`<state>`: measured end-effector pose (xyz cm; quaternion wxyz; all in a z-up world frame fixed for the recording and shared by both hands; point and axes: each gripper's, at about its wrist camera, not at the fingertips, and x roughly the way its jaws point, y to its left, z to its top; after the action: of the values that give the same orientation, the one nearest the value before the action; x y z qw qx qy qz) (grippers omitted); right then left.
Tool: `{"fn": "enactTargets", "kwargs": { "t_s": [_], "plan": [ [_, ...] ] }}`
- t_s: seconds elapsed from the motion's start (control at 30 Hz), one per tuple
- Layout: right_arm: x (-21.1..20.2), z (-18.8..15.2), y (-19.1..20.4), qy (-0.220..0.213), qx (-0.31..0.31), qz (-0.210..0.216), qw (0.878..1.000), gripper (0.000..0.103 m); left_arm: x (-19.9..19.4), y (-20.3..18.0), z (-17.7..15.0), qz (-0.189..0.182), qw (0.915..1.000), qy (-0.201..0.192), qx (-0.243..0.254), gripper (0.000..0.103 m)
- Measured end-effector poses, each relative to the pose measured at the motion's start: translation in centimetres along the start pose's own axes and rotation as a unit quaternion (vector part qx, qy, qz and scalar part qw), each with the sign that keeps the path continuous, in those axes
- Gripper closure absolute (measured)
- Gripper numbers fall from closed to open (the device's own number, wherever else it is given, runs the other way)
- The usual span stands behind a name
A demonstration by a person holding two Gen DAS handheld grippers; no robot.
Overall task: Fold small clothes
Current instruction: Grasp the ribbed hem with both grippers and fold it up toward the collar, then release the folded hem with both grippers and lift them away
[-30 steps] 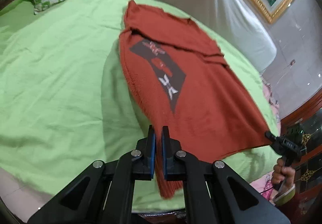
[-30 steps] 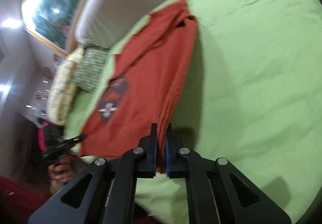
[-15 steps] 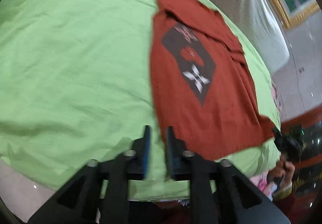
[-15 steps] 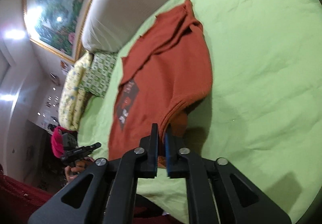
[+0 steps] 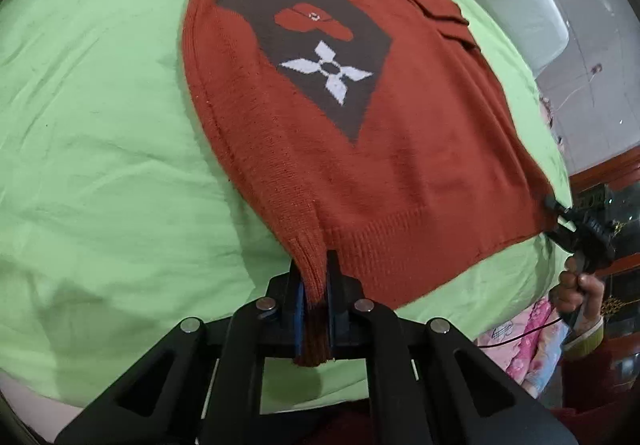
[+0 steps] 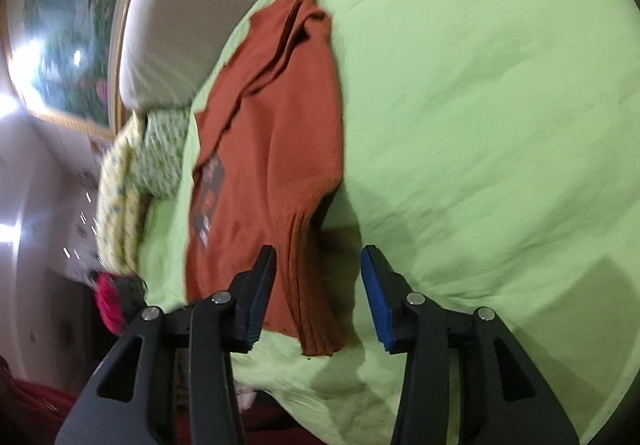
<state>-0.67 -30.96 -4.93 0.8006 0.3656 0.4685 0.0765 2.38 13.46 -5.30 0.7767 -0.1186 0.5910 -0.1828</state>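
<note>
A rust-red knitted sweater (image 5: 400,149) with a dark diamond patch and a white flower lies spread on the green bedsheet (image 5: 100,145). My left gripper (image 5: 313,285) is shut on the sweater's ribbed hem corner at the near edge. In the right wrist view the sweater (image 6: 276,165) lies flat, its other hem corner resting between the jaws of my right gripper (image 6: 318,297), which is open and empty. The right gripper also shows in the left wrist view (image 5: 580,233), at the sweater's far right corner.
The bed's near edge runs just under both grippers. A white headboard cushion (image 6: 192,25) and patterned pillows (image 6: 140,173) lie at the far end. A framed painting (image 6: 60,45) hangs on the wall behind. A dark wooden cabinet (image 5: 608,181) stands at the right.
The sweater was lowered and spread flat on the bed. My right gripper opened and let go of its hem corner. The left gripper stays shut on its corner.
</note>
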Motion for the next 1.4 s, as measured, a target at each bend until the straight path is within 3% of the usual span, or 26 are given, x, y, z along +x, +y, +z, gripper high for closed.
{"fn": "enactTargets", "kwargs": {
  "t_s": [0.03,0.07,0.3,0.43,0.5,0.77,0.97,1.13,1.27,1.33,1.4],
  "plan": [
    [0.2,-0.1,0.7,0.003,-0.023,-0.013,1.000,0.065,-0.5,-0.2,-0.2,-0.007,0.9999,-0.015,0.003,0.098],
    [0.4,-0.2,1.0,0.008,-0.030,-0.009,0.999,0.098,-1.0,-0.3,-0.4,-0.016,0.9995,-0.027,0.002,0.098],
    [-1.5,0.0,5.0,-0.023,-0.072,0.141,0.987,0.097,-7.2,-0.7,1.3,-0.074,0.9883,-0.133,-0.011,0.098],
    [-2.4,3.5,7.5,-0.058,-0.090,0.192,0.975,0.097,-9.1,0.5,5.0,-0.092,0.9800,-0.174,-0.032,0.098],
    [-2.3,5.9,8.5,-0.071,-0.102,0.196,0.973,0.097,-9.5,0.9,7.6,-0.090,0.9769,-0.191,-0.033,0.098],
    [3.0,21.2,11.9,-0.118,-0.113,0.168,0.972,0.097,-8.4,2.7,24.4,-0.061,0.9723,-0.222,-0.041,0.098],
    [10.4,31.5,12.0,-0.131,-0.088,0.093,0.983,0.097,-4.1,4.4,35.2,-0.013,0.9782,-0.202,-0.045,0.098],
    [14.9,36.3,11.0,-0.133,-0.074,0.048,0.987,0.097,-0.4,6.5,40.7,0.016,0.9805,-0.185,-0.064,0.098],
    [18.1,38.9,9.5,-0.123,-0.055,-0.015,0.991,0.096,3.4,8.3,43.7,0.041,0.9842,-0.148,-0.088,0.094],
    [19.5,39.7,7.6,-0.095,-0.008,-0.023,0.995,0.095,4.8,9.7,44.4,0.027,0.9845,-0.126,-0.120,0.090],
    [19.9,39.9,5.9,-0.070,0.032,-0.047,0.996,0.091,4.4,10.3,44.3,0.002,0.9834,-0.129,-0.127,0.088]
  ]
}}
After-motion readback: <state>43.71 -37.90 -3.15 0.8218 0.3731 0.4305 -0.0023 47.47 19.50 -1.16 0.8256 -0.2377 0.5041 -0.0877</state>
